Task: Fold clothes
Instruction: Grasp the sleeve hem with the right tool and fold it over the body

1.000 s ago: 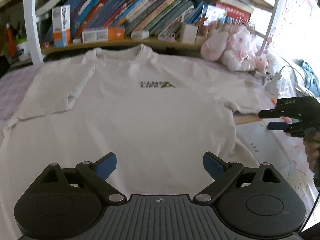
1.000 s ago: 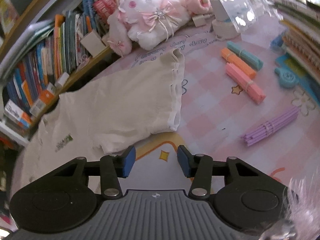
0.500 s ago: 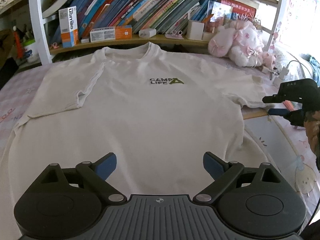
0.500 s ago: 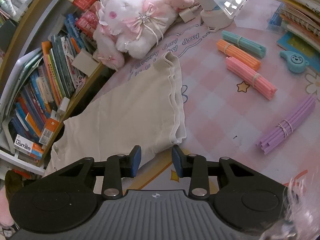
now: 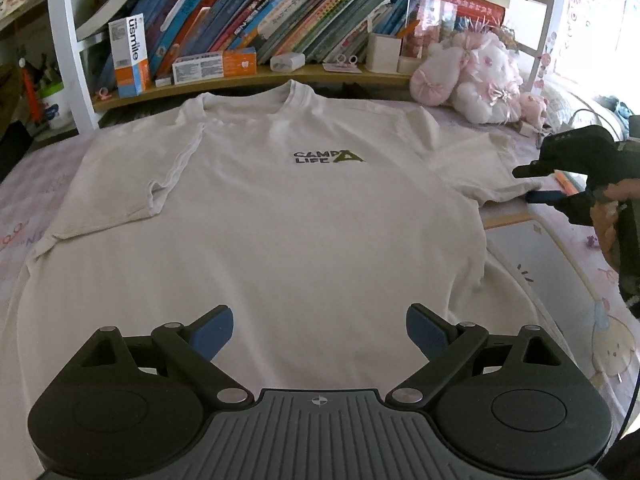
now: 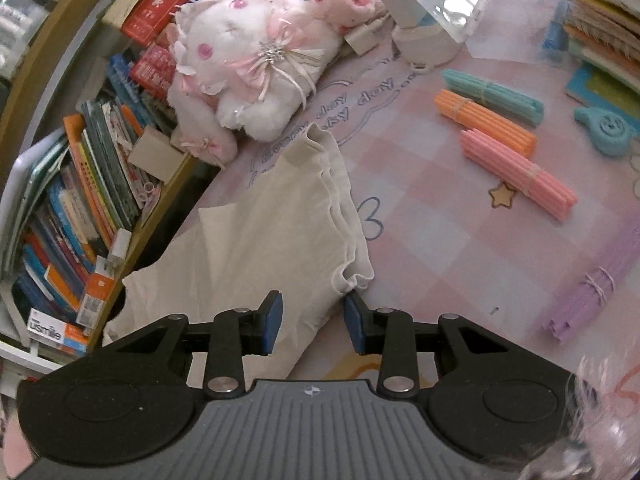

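Note:
A white T-shirt [image 5: 304, 216] with a green "CAMP LIFE" print lies flat, front up, on the pink patterned cover, collar toward the bookshelf. My left gripper [image 5: 320, 330] hovers wide open over the shirt's lower part with nothing between its fingers. My right gripper [image 6: 313, 318] is at the end of the shirt's right sleeve [image 6: 280, 232]. Its jaws are closing, and the sleeve's lower hem corner lies between the blue pads without being pinched. In the left wrist view the right gripper [image 5: 532, 184] shows at the right edge, held by a hand, level with the sleeve hem [image 5: 496, 192].
A bookshelf [image 5: 280, 28] full of books runs along the far edge. A pink-and-white plush toy [image 6: 248, 64] sits just beyond the sleeve. Bundles of coloured sticks [image 6: 516, 168], a purple bundle [image 6: 592, 284] and a teal toy [image 6: 604, 128] lie to the right on the cover.
My right gripper has moved in to the sleeve end and rolled, its jaws narrowing; the hem corner now lies between them. The left gripper has stayed open over the shirt.

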Available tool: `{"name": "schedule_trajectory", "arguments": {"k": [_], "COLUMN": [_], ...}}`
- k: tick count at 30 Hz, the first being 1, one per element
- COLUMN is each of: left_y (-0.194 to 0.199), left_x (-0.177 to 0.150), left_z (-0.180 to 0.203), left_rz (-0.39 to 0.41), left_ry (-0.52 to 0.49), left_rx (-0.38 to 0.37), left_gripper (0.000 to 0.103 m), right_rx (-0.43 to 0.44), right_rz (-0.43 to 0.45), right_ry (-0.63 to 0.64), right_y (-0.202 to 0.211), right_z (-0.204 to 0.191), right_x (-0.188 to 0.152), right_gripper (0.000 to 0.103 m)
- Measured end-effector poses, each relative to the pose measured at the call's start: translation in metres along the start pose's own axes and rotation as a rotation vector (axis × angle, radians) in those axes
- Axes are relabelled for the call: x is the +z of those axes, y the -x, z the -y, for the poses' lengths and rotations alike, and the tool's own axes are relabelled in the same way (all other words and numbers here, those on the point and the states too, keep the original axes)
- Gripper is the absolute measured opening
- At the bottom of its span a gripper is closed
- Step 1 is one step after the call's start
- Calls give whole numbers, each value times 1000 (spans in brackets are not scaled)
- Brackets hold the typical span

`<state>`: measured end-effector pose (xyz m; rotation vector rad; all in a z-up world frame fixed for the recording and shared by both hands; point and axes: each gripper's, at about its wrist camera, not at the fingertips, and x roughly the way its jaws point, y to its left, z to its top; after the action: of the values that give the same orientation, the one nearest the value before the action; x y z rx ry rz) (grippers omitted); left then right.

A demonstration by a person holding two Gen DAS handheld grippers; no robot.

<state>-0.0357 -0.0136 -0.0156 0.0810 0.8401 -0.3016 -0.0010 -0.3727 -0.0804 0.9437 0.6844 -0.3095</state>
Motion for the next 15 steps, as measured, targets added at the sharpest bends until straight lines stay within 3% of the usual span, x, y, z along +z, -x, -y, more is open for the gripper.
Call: {"name": "schedule_trajectory", "arguments": {"k": [1, 2, 8, 15], "left_y": [0, 1, 7, 17], "left_x": [0, 0, 2, -1], "left_z": [-1, -2, -23, -52], "left_rz": [1, 4, 34, 52], "left_ry": [2, 4, 40, 77], "left_rx": [1, 2, 15, 20], "left_gripper": [95, 95, 95, 95], "right_rx": [-18, -40, -65, -57], "right_rz": [2, 4, 58, 112], "right_ry": [1, -1, 38, 347], "right_y": [-1, -2, 3, -9], "right_z": [-1, -2, -22, -107], "right_x": [0, 0, 6, 1], "right_gripper": [17, 13, 10, 9]}}
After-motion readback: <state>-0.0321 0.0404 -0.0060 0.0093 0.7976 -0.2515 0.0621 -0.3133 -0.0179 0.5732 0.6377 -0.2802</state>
